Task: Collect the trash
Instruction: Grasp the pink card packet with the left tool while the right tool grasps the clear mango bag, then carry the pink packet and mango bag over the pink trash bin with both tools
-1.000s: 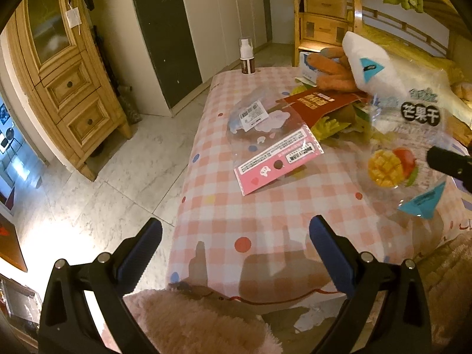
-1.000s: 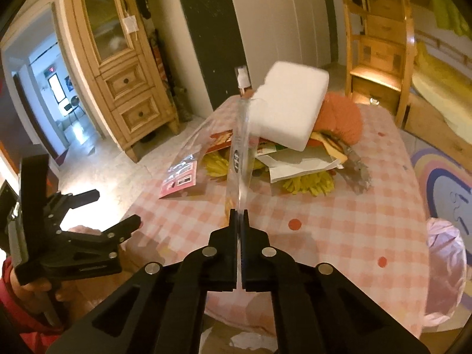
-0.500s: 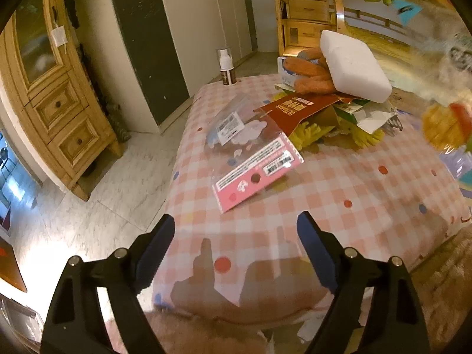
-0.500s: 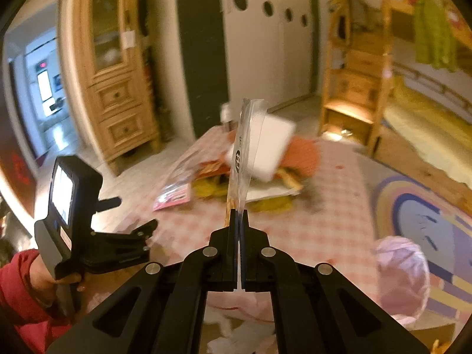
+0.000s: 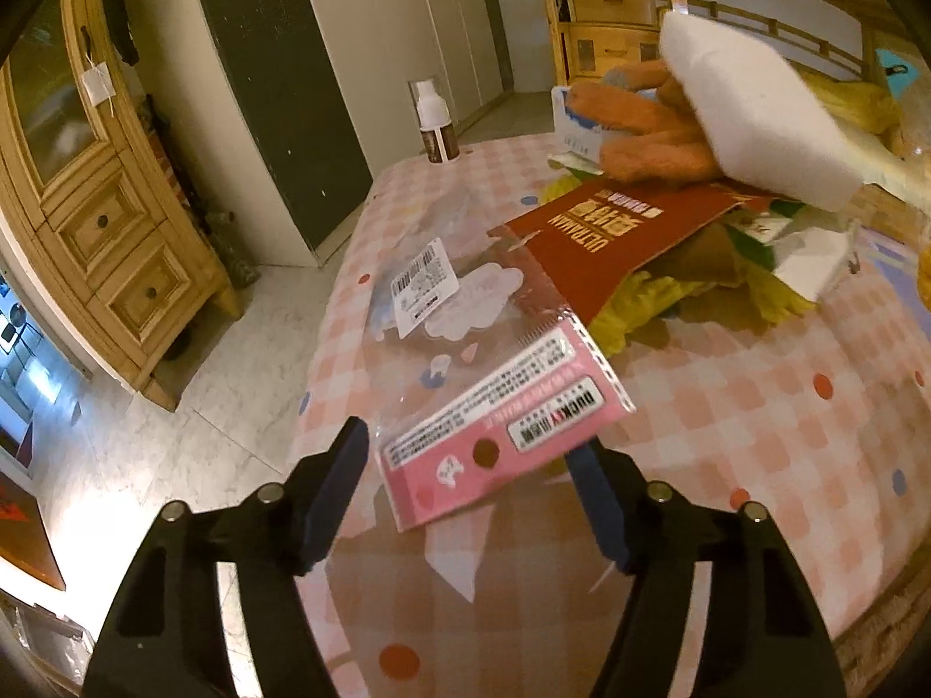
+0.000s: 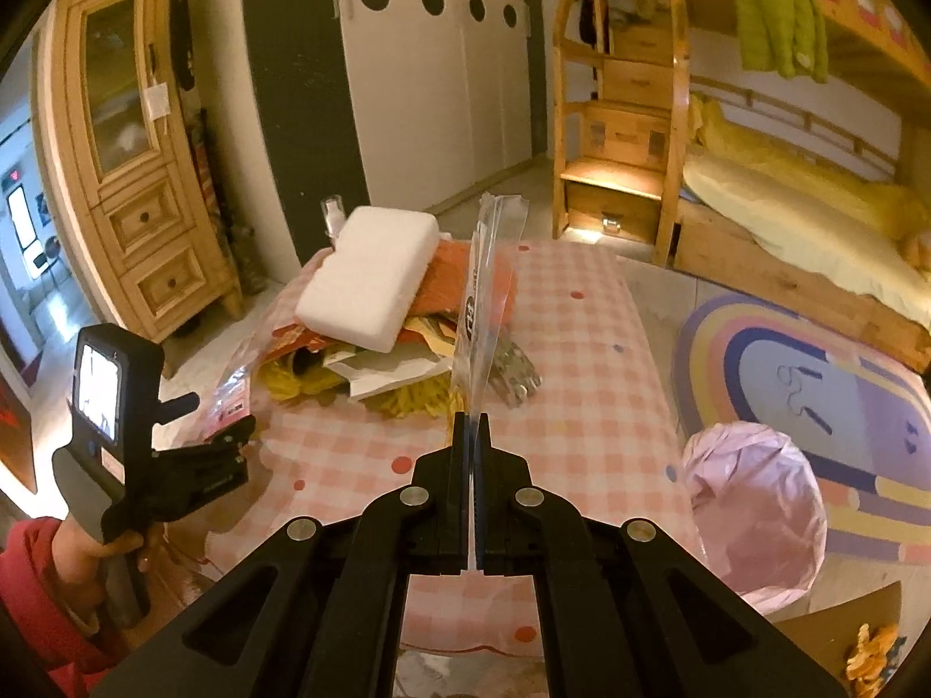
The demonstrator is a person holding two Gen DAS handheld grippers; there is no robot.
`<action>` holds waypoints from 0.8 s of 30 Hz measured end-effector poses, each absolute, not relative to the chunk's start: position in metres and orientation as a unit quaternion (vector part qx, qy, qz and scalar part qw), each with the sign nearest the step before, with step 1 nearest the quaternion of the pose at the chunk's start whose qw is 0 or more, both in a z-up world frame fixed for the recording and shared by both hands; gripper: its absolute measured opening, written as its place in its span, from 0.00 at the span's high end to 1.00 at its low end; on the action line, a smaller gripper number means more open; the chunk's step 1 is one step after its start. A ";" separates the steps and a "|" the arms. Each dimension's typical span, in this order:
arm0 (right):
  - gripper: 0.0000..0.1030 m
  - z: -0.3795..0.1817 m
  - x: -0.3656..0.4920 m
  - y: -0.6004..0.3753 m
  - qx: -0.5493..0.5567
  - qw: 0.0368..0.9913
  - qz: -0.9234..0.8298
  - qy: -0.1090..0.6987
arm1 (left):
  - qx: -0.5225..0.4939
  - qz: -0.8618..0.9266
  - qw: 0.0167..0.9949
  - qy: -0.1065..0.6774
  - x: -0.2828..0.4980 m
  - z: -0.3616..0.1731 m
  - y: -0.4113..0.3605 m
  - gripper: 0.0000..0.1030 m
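Presently, itemised:
Right gripper (image 6: 472,424): jaws pinched tight on a clear plastic snack bag (image 6: 486,285), held edge-on and upright above the checked tablecloth (image 6: 582,395); pink-lined bin (image 6: 756,500) sits near, down to its right.
Left gripper (image 5: 471,459): jaws spread wide, gripping nothing; pink-labelled wrapper (image 5: 500,424) lies flat on the cloth between its fingers, apparently just short of contact.
Done: one bag lifted, not yet binned.
Left: wrapper; clear labelled bag (image 5: 430,291); red carton (image 5: 611,238); heap under white foam block (image 5: 750,110).
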State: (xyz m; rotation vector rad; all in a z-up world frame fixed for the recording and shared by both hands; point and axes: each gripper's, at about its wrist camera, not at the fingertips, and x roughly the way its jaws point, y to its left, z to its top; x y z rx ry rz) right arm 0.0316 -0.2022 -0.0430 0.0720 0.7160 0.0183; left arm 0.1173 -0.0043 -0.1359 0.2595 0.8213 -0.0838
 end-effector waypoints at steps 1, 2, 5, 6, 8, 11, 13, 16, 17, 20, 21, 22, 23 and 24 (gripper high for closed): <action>1.00 -0.044 0.032 -0.203 0.037 0.935 0.009 0.352 | 0.123 -0.042 0.907 0.401 0.121 -0.138 -0.003 0.44; 1.00 -0.046 0.033 -0.203 0.039 0.935 0.009 0.353 | 0.123 -0.042 0.906 0.403 0.123 -0.139 -0.003 0.46; 1.00 -0.048 0.032 -0.204 0.042 0.934 0.007 0.355 | 0.118 -0.043 0.907 0.403 0.124 -0.139 -0.001 0.58; 1.00 -0.048 0.032 -0.205 0.044 0.933 0.007 0.356 | 0.116 -0.044 0.908 0.401 0.123 -0.138 0.000 0.66; 1.00 -0.046 0.029 -0.206 0.047 0.934 0.004 0.354 | 0.114 -0.042 0.912 0.393 0.118 -0.135 0.004 0.80; 1.00 -0.043 0.024 -0.209 0.050 0.936 0.000 0.349 | 0.104 -0.036 0.921 0.375 0.110 -0.126 0.009 0.99; 1.00 -0.041 0.019 -0.212 0.055 0.937 -0.005 0.346 | 0.088 -0.037 0.928 0.361 0.104 -0.119 0.017 1.00; 1.00 -0.037 0.012 -0.217 0.059 0.938 -0.012 0.341 | 0.059 -0.044 0.937 0.340 0.089 -0.104 0.030 1.00; 1.00 -0.037 0.008 -0.219 0.061 0.939 -0.015 0.339 | 0.050 -0.050 0.942 0.328 0.078 -0.095 0.035 1.00; 1.00 -0.037 0.003 -0.227 0.068 0.938 -0.023 0.338 | 0.042 -0.068 0.949 0.305 0.054 -0.081 0.036 1.00; 1.00 -0.037 0.001 -0.229 0.071 0.938 -0.026 0.339 | 0.043 -0.069 0.950 0.300 0.048 -0.078 0.036 1.00; 1.00 -0.038 -0.001 -0.231 0.073 0.937 -0.029 0.340 | 0.043 -0.070 0.951 0.297 0.043 -0.075 0.035 1.00; 0.99 -0.038 -0.003 -0.234 0.077 0.937 -0.032 0.340 | 0.042 -0.069 0.953 0.292 0.034 -0.070 0.034 1.00; 1.00 -0.037 -0.006 -0.237 0.080 0.937 -0.034 0.339 | 0.040 -0.069 0.954 0.289 0.031 -0.067 0.034 1.00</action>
